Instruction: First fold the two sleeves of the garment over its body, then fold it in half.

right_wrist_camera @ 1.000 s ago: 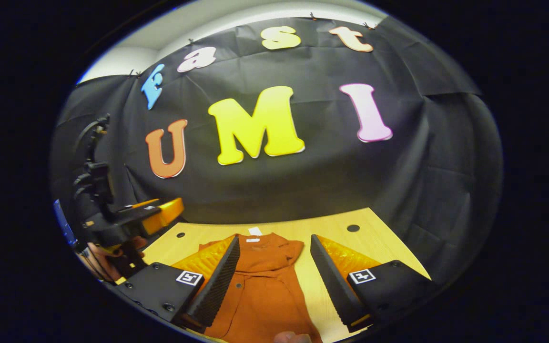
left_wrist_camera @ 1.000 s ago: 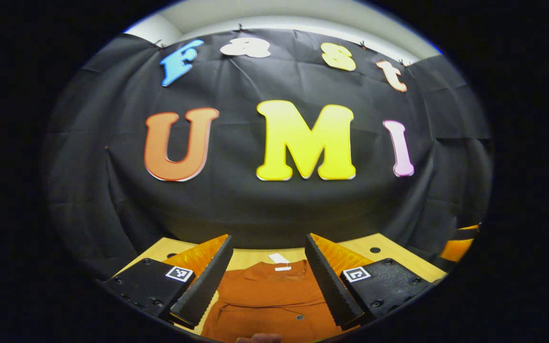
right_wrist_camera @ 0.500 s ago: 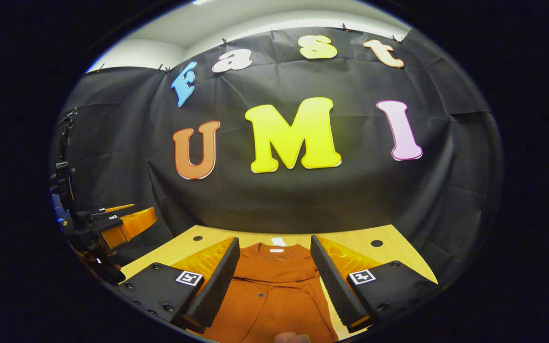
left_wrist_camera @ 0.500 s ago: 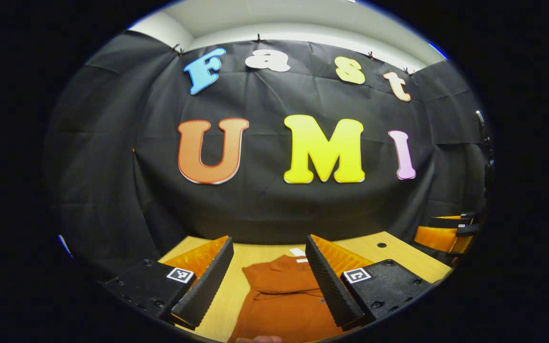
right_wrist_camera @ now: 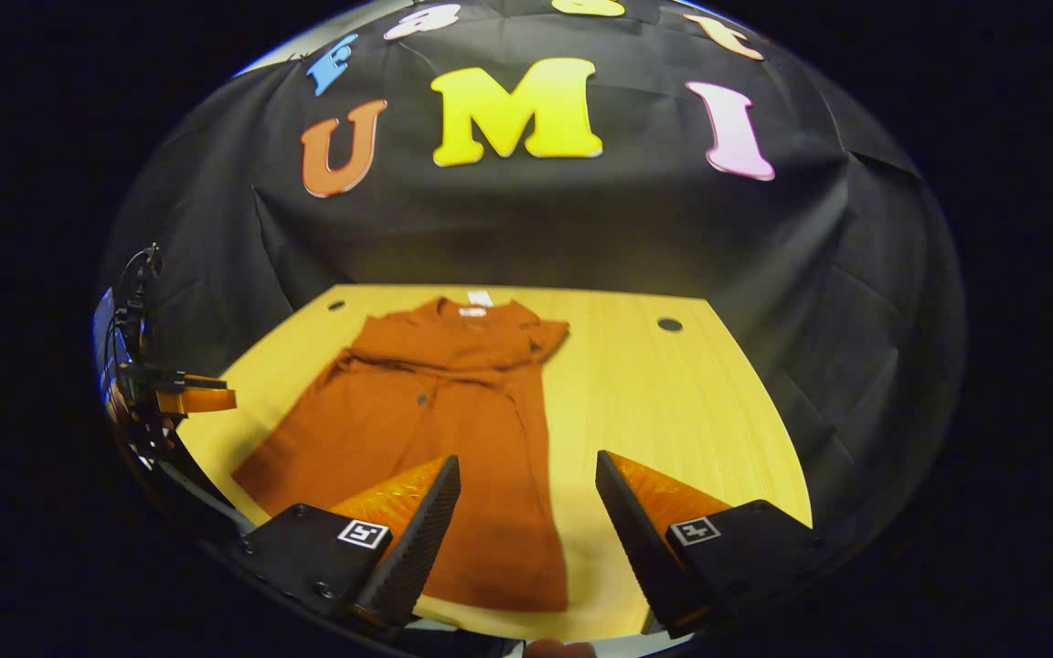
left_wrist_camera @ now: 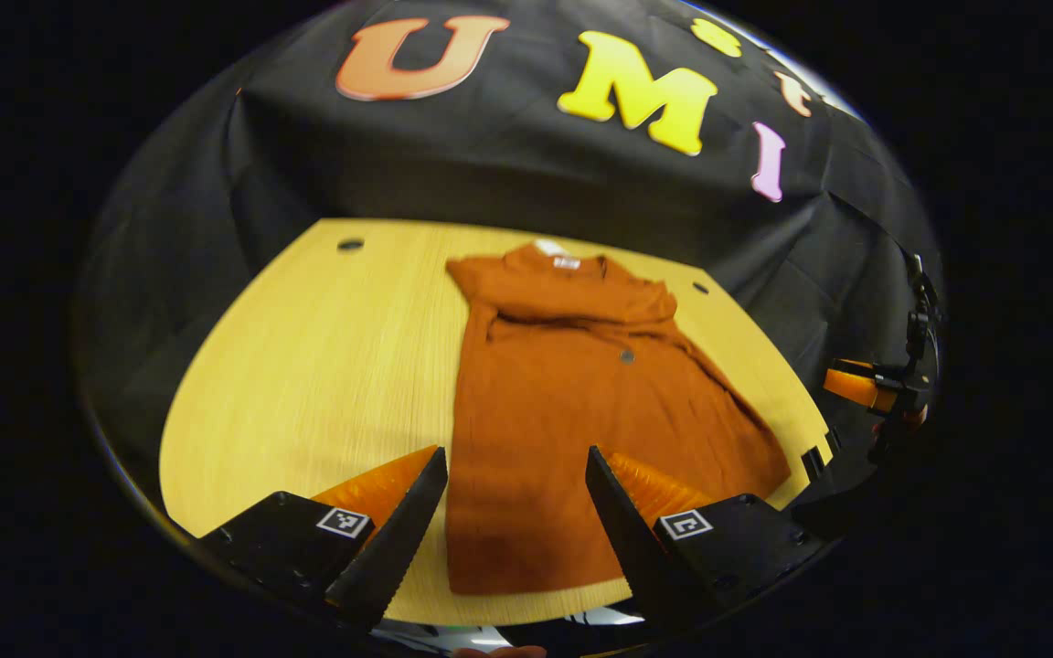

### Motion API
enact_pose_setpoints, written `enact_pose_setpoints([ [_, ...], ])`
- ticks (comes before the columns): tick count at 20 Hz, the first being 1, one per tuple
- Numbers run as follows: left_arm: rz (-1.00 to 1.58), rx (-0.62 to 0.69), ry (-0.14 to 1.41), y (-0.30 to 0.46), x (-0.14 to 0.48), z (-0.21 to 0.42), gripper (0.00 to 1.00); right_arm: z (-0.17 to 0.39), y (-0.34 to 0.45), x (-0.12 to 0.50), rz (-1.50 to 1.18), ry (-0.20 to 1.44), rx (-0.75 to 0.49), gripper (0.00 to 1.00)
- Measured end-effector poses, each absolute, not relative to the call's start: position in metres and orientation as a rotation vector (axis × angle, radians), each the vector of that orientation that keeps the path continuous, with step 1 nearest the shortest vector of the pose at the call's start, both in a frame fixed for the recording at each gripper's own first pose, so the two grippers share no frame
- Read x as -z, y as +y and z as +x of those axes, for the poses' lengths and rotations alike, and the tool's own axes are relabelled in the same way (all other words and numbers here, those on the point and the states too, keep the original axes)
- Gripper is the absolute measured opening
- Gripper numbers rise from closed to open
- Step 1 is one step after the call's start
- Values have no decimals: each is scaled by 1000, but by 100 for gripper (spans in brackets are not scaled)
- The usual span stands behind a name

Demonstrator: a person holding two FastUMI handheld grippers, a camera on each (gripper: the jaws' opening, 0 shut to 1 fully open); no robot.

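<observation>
Left gripper view: garment (left_wrist_camera: pixel 572 402) between fingers (left_wrist_camera: pixel 398 530).

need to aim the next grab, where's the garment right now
The garment lies flat on the wooden table, collar toward the black cloth wall; in the left gripper view it sits right of centre, hem between the open fingers.

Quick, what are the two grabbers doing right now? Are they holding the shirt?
Left gripper: open, holding nothing, above the hem of the orange shirt.
Right gripper: open, holding nothing, above the shirt and the table.
</observation>
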State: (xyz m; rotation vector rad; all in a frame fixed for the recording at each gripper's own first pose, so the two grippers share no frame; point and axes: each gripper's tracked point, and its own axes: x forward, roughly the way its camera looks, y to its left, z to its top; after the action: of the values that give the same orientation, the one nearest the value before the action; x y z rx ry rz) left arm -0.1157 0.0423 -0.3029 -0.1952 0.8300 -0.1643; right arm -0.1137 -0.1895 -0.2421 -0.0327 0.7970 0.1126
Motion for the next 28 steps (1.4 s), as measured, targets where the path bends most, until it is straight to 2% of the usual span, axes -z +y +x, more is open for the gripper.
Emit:
enact_pose_setpoints([
  [4,-222,146,975,60,354,-169,99,-161,-222,298,-9,935,-25,95],
  [7,-257,139,1018,58,365,-181,99,-176,-221,332,2,1001,-6,95],
  [13,-276,143,1034,45,371,-184,100,-175,-188,375,-35,1060,-44,96],
  [14,-278,147,1043,40,373,-186,96,-174,-186,377,-36,1067,-46,96],
  [15,-300,157,1048,33,373,-187,100,-171,-185,376,-28,1057,-40,96],
  [16,-341,184,1059,21,374,-189,83,-173,-184,376,-20,1066,-30,96],
  [17,-358,189,1065,14,374,-191,77,-174,-181,375,-16,1070,-33,90],
  [18,-350,193,1057,10,376,-191,63,-174,-177,376,-15,1073,-50,77],
  [19,-332,186,1063,11,380,-192,51,-174,-170,377,-8,1077,-68,59],
  [20,-320,173,1072,14,383,-191,33,-174,-166,376,-1,1082,-73,42],
  [22,-304,185,1079,13,382,-193,13,-172,-164,375,10,1097,-75,7],
  [26,-168,212,1024,29,359,-178,5,-164,-165,363,172,1133,-42,7],
  [27,-137,230,1001,31,350,-172,4,-162,-163,355,207,1134,-33,1],
  [28,-106,242,978,31,343,-166,4,-159,-162,347,231,1127,-27,0],
])
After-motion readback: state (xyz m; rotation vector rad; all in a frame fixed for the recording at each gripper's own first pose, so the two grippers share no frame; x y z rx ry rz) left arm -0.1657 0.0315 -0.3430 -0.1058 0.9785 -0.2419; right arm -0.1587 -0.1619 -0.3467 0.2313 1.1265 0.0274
